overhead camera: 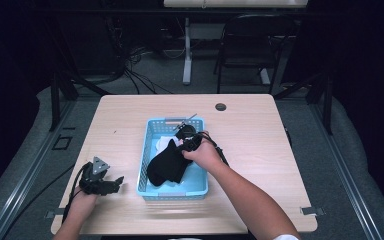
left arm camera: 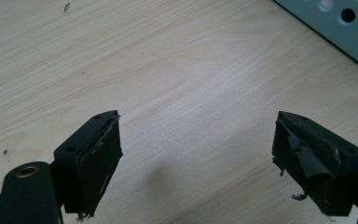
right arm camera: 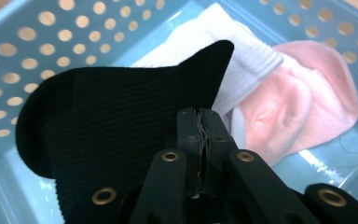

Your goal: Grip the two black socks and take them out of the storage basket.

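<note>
Right gripper (right arm camera: 200,122): jaws pressed together, pads clamped on the black sock (right arm camera: 116,126). The fabric sits between the pads, and the sock hangs off the jaw tips and spreads to their left in the right gripper view. In the high view the right gripper (overhead camera: 187,142) is over the blue basket (overhead camera: 152,130), with the black sock (overhead camera: 169,162) draped below it inside the basket, toward the near end.

Just past the jaw tips: a white sock (right arm camera: 247,56), its ribbed cuff partly under the black one. Right of that and touching it, a pink sock (right arm camera: 303,93). Both lie on the basket floor. Perforated basket wall (right arm camera: 37,42) behind and to the left of the jaws.

Left gripper (left arm camera: 198,154): released, jaws wide apart, nothing between them, bare bench (left arm camera: 168,70) beneath. Corner of the basket wall (left arm camera: 335,28) sits far upper right of its jaws, well apart. In the high view the left gripper (overhead camera: 102,182) sits low over the bench, near the front left corner, beside the basket's left wall but not touching it.

Beyond the bench: floor cables and a black chair (overhead camera: 252,42).
</note>
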The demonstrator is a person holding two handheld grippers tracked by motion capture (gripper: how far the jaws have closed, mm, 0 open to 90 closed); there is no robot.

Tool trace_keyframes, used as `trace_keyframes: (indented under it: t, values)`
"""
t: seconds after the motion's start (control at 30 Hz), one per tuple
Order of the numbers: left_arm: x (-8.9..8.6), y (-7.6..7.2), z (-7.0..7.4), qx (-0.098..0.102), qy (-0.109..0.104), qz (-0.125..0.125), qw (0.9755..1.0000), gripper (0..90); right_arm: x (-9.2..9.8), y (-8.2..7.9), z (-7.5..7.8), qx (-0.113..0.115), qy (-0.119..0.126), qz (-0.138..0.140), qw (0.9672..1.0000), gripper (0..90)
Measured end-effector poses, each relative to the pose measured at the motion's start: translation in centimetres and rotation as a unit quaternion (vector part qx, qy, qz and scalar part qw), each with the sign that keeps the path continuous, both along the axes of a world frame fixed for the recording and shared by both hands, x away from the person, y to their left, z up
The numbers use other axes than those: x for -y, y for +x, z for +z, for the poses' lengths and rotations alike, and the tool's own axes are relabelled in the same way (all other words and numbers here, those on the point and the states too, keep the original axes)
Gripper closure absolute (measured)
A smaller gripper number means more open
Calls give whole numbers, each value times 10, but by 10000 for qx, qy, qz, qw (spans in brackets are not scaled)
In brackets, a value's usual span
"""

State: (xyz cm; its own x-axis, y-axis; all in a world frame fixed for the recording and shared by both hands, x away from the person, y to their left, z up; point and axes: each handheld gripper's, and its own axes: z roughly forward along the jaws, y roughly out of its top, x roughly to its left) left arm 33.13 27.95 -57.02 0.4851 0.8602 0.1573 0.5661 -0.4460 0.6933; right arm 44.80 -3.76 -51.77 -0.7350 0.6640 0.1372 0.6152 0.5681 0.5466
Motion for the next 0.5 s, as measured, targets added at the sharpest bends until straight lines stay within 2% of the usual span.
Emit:
trace_keyframes:
  t: [0.03, 0.27, 0.33, 0.37, 0.43, 0.47, 0.5]
  values:
    - [0, 0, 0, 0, 3, -1, 10000, 155, -1, -1, 0, 35, 74, -32, 10000, 884]
    - [0, 0, 0, -13, 2, 0, 10000, 155, 2, -7, 12, 210, 158, 67, 9996, 888]
    - [0, 0, -1, -12, -3, 2, 10000, 156, 2, -13, 23, 276, 270, 155, 9991, 888]
    - [0, 0, 0, -12, -2, 1, 10000, 156, 2, -13, 23, 276, 270, 155, 9991, 888]
    - [0, 0, 0, -10, -1, 2, 10000, 155, 2, -19, 30, 383, 346, 236, 9984, 887]
    - [0, 0, 0, -10, -4, 3, 10000, 155, 1, -25, 40, 504, 376, 327, 9975, 888]
    - [0, 0, 0, -11, -5, 3, 10000, 155, 1, -25, 40, 504, 376, 327, 9975, 888]
